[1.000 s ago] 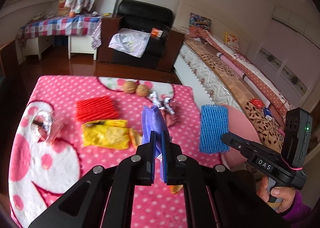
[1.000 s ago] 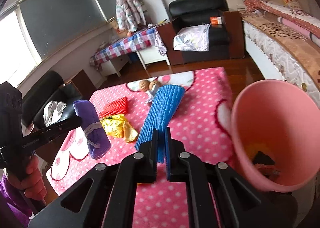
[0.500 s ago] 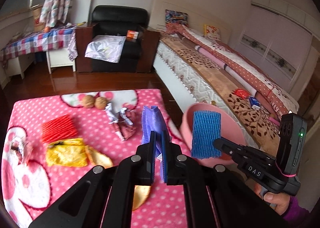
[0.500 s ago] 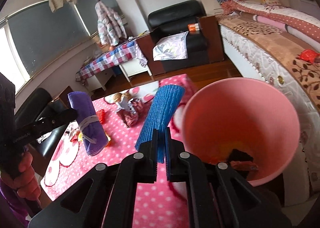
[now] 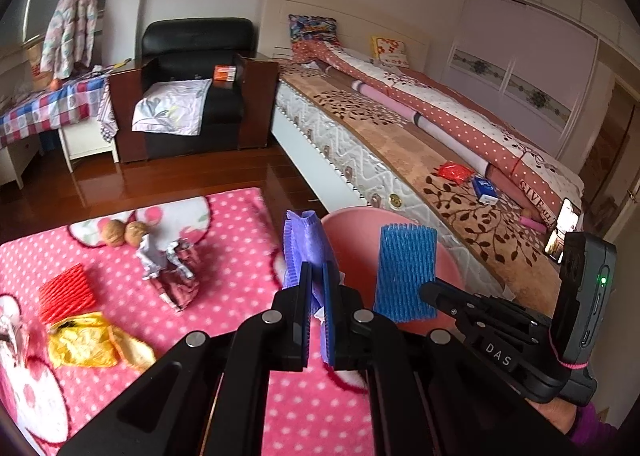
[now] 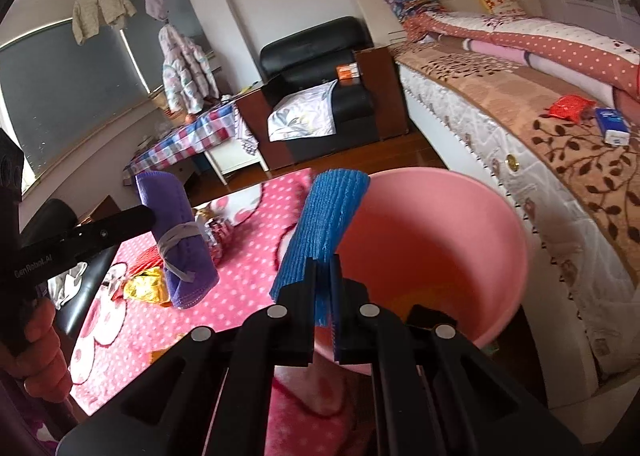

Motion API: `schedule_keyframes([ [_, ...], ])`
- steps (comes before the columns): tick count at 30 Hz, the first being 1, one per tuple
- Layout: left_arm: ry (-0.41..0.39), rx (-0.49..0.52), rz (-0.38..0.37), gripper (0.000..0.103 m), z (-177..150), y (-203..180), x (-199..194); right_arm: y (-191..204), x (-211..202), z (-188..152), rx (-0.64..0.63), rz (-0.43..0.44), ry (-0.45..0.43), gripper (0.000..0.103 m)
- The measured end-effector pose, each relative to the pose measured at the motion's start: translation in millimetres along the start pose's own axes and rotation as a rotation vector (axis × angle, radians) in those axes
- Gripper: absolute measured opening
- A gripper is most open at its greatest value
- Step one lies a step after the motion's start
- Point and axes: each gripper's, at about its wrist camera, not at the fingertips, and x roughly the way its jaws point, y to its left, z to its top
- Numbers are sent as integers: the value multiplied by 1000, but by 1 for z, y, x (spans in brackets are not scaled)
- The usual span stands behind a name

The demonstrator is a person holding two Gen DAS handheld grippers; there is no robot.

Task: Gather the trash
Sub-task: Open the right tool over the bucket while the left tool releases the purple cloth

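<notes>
we have our right gripper (image 6: 322,296) clamped on the blue foam net (image 6: 326,226), hanging at the near rim of the pink bin (image 6: 516,240) with dark scraps already in its bottom, and our left gripper (image 5: 316,296) clamped on the purple foam net (image 5: 306,252), just beside that bin at the blanket's right edge. we judge both nets only need dropping. farther on the pink dotted blanket (image 5: 240,256) wait the yellow wrapper (image 5: 82,344), red net (image 5: 66,292), crumpled wrapper (image 5: 172,272) and, near its far edge, two walnuts (image 5: 124,233).
</notes>
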Motion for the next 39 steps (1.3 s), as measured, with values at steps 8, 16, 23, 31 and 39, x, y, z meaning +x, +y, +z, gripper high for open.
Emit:
schedule_keyframes([
  [8,41,48,-24,5,3,-30,34,-21,-3,-4,23,-51,4,7],
  [16,85,57,-28,5,1,-44,62,-36,0,-10,47,-66,21,7],
  [23,115,49,-30,17,-3,-43,72,-39,1,-11,65,-69,29,7],
  [31,107,34,-28,28,-3,-38,68,-40,6,-11,98,-86,50,16],
  [39,93,6,-25,32,-7,-23,53,-31,2,-10,85,-83,32,30],
])
